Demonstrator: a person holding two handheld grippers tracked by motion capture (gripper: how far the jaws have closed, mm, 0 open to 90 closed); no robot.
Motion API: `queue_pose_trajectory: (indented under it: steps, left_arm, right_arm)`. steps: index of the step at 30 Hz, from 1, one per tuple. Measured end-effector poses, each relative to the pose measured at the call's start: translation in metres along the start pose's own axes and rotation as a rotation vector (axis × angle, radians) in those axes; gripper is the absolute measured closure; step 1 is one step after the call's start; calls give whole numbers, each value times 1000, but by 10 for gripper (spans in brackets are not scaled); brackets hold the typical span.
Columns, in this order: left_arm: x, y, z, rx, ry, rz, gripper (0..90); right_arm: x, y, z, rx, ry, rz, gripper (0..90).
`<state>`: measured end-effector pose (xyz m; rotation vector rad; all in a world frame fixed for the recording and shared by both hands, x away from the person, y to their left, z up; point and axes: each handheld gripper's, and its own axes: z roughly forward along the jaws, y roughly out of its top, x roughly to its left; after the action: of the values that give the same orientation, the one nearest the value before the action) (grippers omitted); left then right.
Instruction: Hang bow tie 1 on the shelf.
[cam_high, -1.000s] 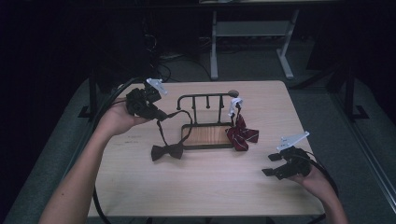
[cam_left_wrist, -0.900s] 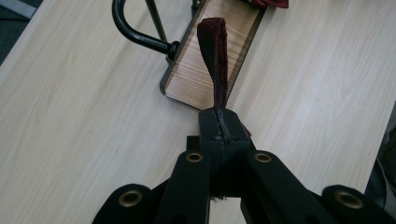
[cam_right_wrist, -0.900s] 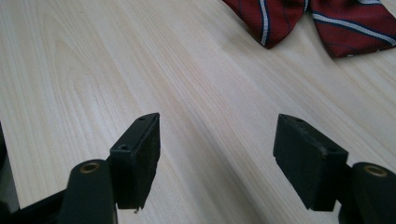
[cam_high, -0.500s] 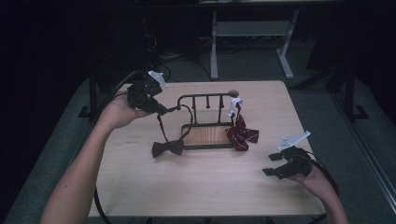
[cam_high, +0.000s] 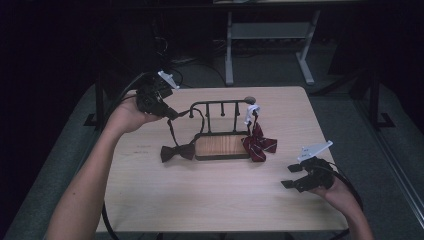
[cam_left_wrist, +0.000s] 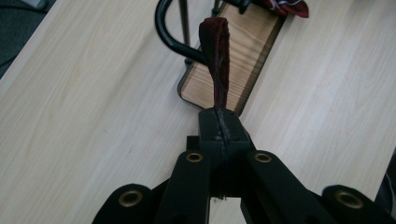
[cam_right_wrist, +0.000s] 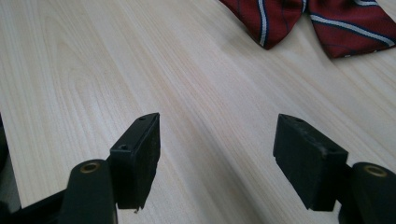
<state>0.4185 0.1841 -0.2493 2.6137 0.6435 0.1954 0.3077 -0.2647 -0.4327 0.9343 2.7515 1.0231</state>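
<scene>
step: hang dark maroon bow tie's strap | left claw clenched on strap, probably looped over black wire rack at 12 o'clock | keep taut, release gently | right claw released, idle on bench

We find the rack just ahead of the left gripper, whose shut jaws pinch a strap looped over the rack's end bar, with a bow tie hanging below on the table. The right gripper sits well apart — another bow tie lies ahead of its spread jaws, beside the rack's far end.
</scene>
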Motion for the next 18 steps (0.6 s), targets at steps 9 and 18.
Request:
queue_pose_trajectory:
  steps: [9, 18]
  left_arm:
    - [8, 2, 7, 19, 4, -14, 900]
    - [14, 3, 14, 48, 12, -35, 900]
  right_arm:
    - [0, 0, -2, 0, -2, 5, 318]
    - [-1, -1, -3, 0, -3, 7, 317]
